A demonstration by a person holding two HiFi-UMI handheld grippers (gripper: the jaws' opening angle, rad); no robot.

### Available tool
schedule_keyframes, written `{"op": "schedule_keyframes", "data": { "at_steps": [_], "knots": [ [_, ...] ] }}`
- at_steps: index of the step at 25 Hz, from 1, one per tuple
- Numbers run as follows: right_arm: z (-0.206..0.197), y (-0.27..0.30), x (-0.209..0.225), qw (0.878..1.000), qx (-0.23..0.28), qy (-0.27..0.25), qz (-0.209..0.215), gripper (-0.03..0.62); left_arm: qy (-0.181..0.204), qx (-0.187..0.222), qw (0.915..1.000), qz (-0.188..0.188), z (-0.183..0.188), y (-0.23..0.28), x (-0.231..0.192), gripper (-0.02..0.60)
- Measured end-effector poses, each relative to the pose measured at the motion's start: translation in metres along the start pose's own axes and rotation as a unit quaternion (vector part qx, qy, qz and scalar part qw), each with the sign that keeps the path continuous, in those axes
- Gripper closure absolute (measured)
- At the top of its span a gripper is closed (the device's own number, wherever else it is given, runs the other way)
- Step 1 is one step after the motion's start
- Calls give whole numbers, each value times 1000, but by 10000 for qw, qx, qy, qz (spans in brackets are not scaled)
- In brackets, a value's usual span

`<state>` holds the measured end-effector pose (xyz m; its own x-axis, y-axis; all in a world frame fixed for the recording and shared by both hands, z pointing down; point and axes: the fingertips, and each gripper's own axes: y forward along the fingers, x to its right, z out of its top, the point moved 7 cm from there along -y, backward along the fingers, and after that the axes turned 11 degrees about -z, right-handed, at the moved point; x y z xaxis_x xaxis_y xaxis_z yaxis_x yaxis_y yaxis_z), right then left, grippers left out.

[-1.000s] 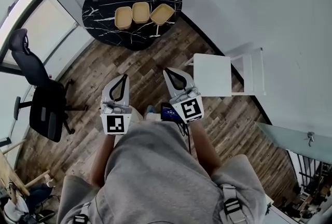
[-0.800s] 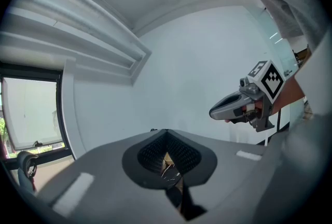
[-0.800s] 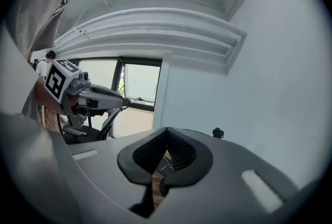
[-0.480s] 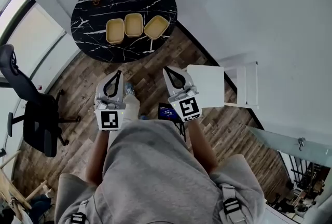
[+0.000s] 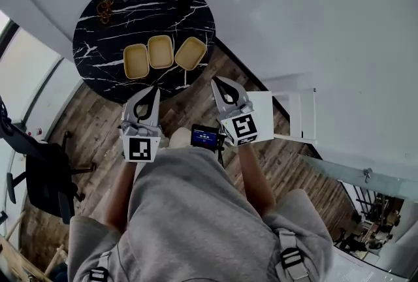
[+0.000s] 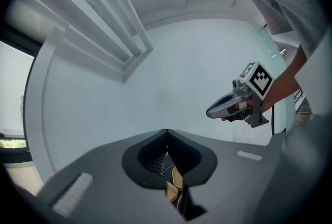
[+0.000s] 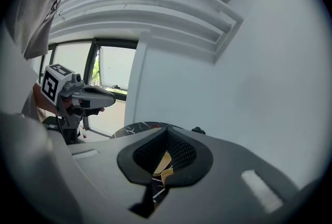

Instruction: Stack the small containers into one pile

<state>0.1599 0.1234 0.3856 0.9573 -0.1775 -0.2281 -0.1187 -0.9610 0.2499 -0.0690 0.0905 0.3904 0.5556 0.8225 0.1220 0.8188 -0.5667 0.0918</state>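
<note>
3 small containers (image 5: 160,51) sit side by side in a row on the round black table (image 5: 98,32), none nested yet. The left gripper (image 5: 149,91) and right gripper (image 5: 218,83) hang over the wooden floor short of the table, each with its jaws pressed together on nothing. A good start would likely be to open 1 gripper before reaching, pinch an end container by its rim wall, and keep it level for nesting into its neighbour.
</note>
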Motion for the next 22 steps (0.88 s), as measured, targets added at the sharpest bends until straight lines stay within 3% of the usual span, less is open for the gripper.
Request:
{"op": "schedule_keyframes", "data": {
  "at_steps": [4,8,14,17,22],
  "knots": [
    [0,27,5,9996,-212,-209,-11,580,171,115,9998,-73,-1,16,-26,582],
    [-10,54,10,9990,-367,-246,44,580,69,60,10000,-14,-9,18,-42,582],
    [-50,105,13,9950,-790,-562,254,579,-266,-155,9992,269,-38,18,-62,583],
    [-69,125,16,9914,-1018,-699,440,576,-25,-228,9992,340,-38,21,-68,581],
    [-114,160,14,9805,-1531,-959,768,551,-36,-277,9987,438,-41,24,-73,581]
  ]
}}
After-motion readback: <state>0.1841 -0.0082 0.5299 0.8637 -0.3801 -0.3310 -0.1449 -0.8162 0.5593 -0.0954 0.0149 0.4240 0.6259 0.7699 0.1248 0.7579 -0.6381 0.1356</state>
